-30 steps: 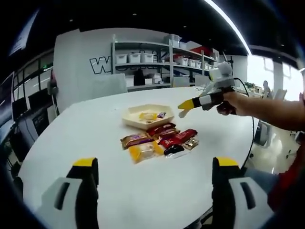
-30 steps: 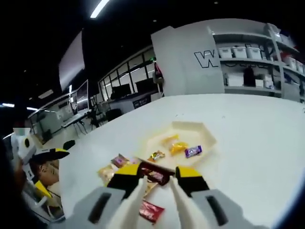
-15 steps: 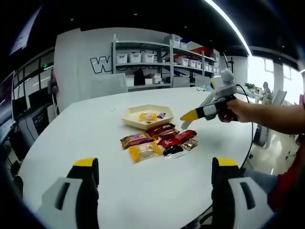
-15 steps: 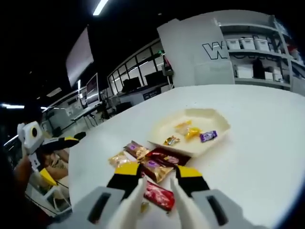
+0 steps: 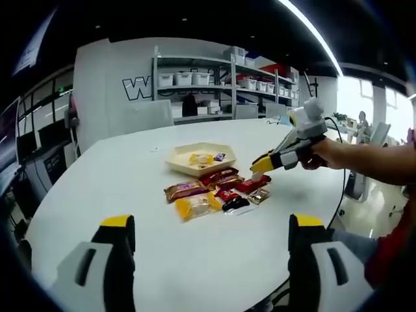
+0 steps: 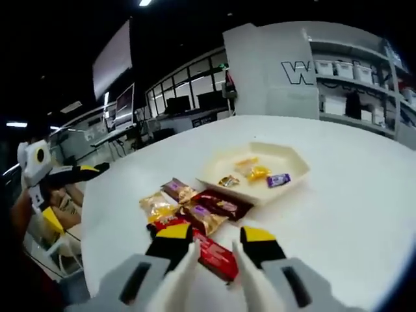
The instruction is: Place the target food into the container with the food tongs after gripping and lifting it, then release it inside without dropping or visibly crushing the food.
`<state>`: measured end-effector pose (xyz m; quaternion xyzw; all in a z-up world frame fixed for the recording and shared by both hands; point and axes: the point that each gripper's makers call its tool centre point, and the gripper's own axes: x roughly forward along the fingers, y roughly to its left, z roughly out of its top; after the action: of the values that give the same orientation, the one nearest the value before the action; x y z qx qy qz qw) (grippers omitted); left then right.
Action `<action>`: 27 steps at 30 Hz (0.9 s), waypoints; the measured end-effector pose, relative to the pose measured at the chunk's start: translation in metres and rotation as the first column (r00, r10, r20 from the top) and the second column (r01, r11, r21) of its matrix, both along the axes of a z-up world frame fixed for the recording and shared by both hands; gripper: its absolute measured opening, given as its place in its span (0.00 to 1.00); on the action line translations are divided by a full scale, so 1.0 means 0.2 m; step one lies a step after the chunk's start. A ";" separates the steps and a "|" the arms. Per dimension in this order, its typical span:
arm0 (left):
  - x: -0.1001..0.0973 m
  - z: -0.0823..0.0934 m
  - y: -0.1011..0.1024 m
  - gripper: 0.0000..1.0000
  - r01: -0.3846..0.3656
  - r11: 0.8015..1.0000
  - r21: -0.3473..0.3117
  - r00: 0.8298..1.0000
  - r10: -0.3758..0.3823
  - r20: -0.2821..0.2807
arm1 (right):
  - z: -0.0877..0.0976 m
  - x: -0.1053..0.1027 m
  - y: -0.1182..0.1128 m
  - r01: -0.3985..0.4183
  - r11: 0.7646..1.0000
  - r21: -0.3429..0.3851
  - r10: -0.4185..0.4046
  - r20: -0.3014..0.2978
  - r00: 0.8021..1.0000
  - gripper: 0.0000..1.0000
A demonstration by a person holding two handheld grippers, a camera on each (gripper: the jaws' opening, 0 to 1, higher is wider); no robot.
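A cream hexagonal tray [image 5: 184, 160] [image 6: 289, 159] holds a few small candies. In front of it lies a pile of wrapped snacks: a brown packet [image 5: 185, 190], a yellow packet [image 5: 195, 207] [image 6: 155, 207] and red bars [image 5: 251, 184]. My right gripper [image 5: 262, 163] [image 6: 214, 235], held by a hand, hovers low over the pile's right end. Its jaws stand slightly apart, and a long red bar [image 6: 216, 257] lies between and below their white tong blades. My left gripper [image 5: 211, 226] [image 6: 81, 171] stays open near the table's front edge, well short of the snacks.
The round white table [image 5: 130, 169] has bare room on all sides of the pile. Shelves with white bins [image 5: 195, 78] stand behind it, and desks with monitors [image 6: 175, 107] to one side. A person's forearm [image 5: 377, 162] reaches in from the right.
My right gripper has come down and in from above the tray side to the snack pile, so the red bar now sits between its jaws. My left gripper has not moved.
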<state>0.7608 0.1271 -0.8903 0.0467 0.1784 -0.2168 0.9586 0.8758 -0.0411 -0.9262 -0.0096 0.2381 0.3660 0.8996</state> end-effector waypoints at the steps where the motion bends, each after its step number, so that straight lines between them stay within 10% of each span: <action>1: 0.00 0.00 0.00 0.96 0.001 1.000 0.000 1.000 -0.001 0.000 | 0.00 0.00 -0.02 0.016 1.000 0.004 -0.016 -0.004 1.000 0.23; 17: 0.00 0.01 -0.05 0.95 0.026 1.000 -0.004 1.000 -0.025 0.006 | 0.02 -0.08 -0.08 0.066 0.996 0.053 -0.064 -0.045 0.997 0.24; 21: 0.00 0.02 -0.03 0.94 0.021 1.000 -0.006 1.000 -0.021 0.008 | 0.07 -0.10 0.01 -0.085 0.996 0.013 0.083 0.094 0.992 0.24; 27: -0.01 0.01 -0.02 0.95 0.014 1.000 -0.002 1.000 -0.014 0.008 | -0.01 -0.09 0.03 -0.113 0.991 -0.071 0.118 0.073 0.990 0.25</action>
<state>0.7595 0.1226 -0.8876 0.0476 0.1742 -0.2234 0.9578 0.8587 -0.0356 -0.9290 -0.0675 0.2142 0.4087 0.8846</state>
